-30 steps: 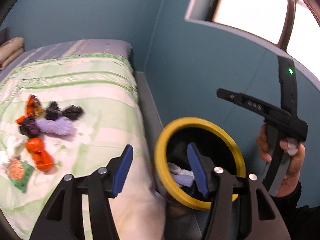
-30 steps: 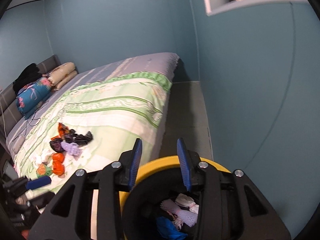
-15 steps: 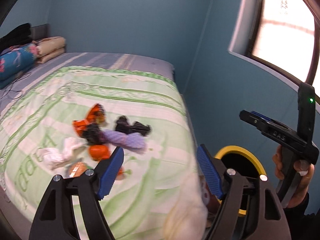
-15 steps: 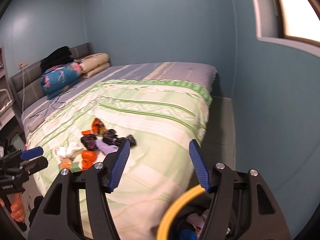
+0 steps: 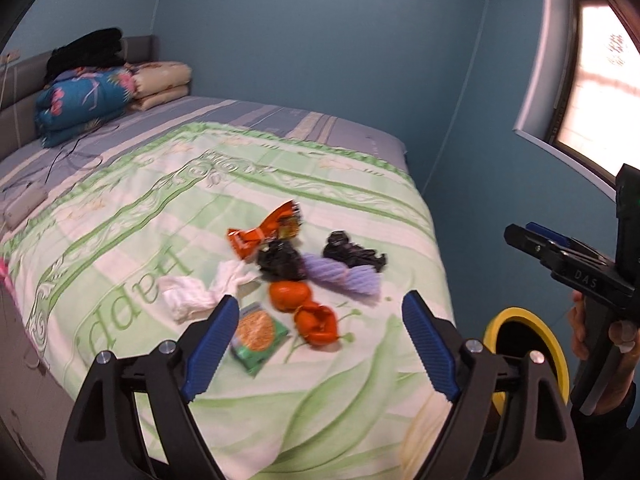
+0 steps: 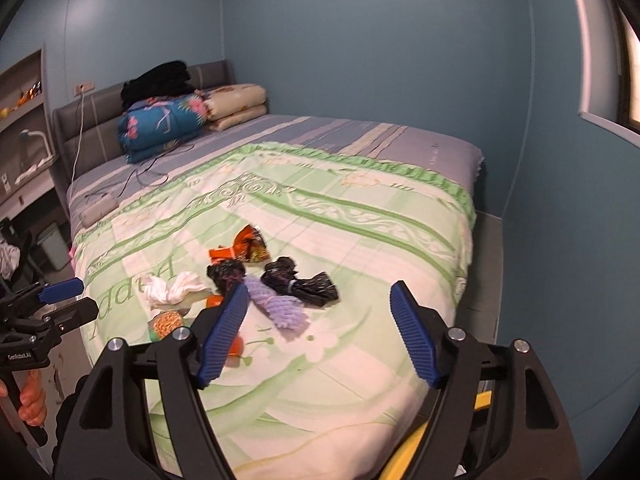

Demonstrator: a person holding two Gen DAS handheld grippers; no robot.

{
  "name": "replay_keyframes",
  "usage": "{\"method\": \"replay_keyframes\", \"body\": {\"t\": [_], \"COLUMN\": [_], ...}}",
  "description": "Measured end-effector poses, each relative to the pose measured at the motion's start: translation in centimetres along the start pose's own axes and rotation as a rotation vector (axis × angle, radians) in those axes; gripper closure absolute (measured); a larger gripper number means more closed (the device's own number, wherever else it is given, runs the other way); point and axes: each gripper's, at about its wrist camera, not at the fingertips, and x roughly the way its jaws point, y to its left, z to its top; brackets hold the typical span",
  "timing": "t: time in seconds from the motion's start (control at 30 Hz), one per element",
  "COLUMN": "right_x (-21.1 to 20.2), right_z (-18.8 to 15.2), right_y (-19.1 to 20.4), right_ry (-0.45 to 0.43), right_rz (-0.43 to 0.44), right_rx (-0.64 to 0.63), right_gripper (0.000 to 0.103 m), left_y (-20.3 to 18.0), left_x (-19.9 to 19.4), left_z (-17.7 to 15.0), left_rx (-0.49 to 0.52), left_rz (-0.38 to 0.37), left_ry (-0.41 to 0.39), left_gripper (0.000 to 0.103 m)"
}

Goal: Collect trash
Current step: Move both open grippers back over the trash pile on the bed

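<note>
A heap of trash lies on the green quilt (image 5: 160,208): an orange wrapper (image 5: 264,232), two black bags (image 5: 280,262), a purple foam net (image 5: 344,276), a white tissue (image 5: 192,294), orange scraps (image 5: 316,322) and a green packet (image 5: 258,334). My left gripper (image 5: 316,344) hovers short of the heap, its jaws opening with nothing between them. My right gripper (image 6: 320,332) also hangs before the heap, jaws opening and empty; the purple net (image 6: 280,308) shows between its fingers. The yellow-rimmed bin (image 5: 554,344) stands beside the bed, lower right.
Folded blue bedding (image 5: 84,100), pillows (image 5: 164,84) and black clothes sit at the headboard. A grey device (image 5: 24,204) with cables lies on the bed's left side. A window (image 5: 600,92) is at right. Shelves (image 6: 24,120) stand far left. A narrow floor strip (image 6: 486,264) runs along the wall.
Both views have swung from the bin up to the bed and its trash heap. Both pairs of jaws have spread wider. The bin has slid to the lower right edge.
</note>
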Motion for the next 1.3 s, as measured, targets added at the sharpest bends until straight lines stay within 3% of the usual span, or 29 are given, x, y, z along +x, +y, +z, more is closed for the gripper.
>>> {"method": "replay_keyframes", "body": {"t": [0.5, 0.9, 1.3], "right_x": [8.9, 15.4, 20.2], "right_z": [-0.7, -3.2, -4.4], "right_y": [4.8, 5.1, 4.3], "right_ry": [0.152, 0.227, 0.313], "right_rz": [0.063, 0.012, 0.028], "right_rx": [-0.095, -0.28, -0.278], "right_gripper": [0.03, 0.029, 0.029], "left_y": [5.3, 7.5, 8.6], "left_x": [5.6, 10.3, 13.4], "left_z": [-3.2, -4.5, -4.9], "left_rx": [-0.072, -0.13, -0.171], "left_rz": [0.064, 0.062, 0.052], "left_ry": [0.117, 0.19, 0.238], "left_gripper": [0.022, 0.022, 0.022]}}
